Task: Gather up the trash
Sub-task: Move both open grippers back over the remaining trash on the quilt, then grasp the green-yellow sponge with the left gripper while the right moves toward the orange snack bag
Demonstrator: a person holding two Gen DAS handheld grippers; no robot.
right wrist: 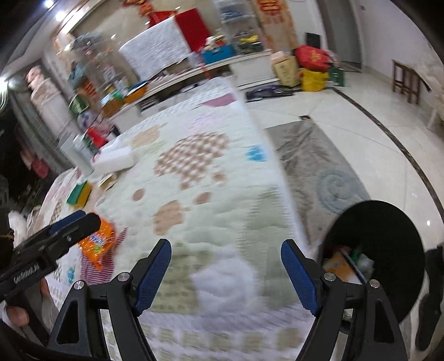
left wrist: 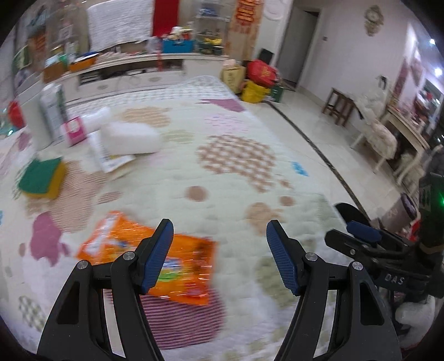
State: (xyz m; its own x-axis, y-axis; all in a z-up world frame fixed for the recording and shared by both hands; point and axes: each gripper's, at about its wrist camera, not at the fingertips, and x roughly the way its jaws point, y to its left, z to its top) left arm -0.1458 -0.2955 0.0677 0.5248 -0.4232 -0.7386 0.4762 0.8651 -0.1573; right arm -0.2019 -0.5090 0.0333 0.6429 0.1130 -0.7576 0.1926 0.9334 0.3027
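Both wrist views were bright indoor shots, lit by ceiling spotlights (right wrist: 49,3) that blew out as small white dots. Heavy fisheye bending curved the walls, and black vignette filled the corners. Motion blur smeared the patterned blanket (left wrist: 222,166) and the orange wrapper (left wrist: 191,266), worst low in the right view. The gripper fingers (left wrist: 158,255) stayed sharp. Soft glare sat on the glossy tile floor (right wrist: 360,116); shadows were weak.

Bare quilt (left wrist: 227,177) lies open ahead of my left gripper (left wrist: 219,258); only the orange packet (left wrist: 155,255) sits under its left finger. Boxes (left wrist: 111,136) and a sponge (left wrist: 41,177) crowd the far left. My right gripper (right wrist: 226,275) faces bare quilt, the black bin (right wrist: 388,244) just right.
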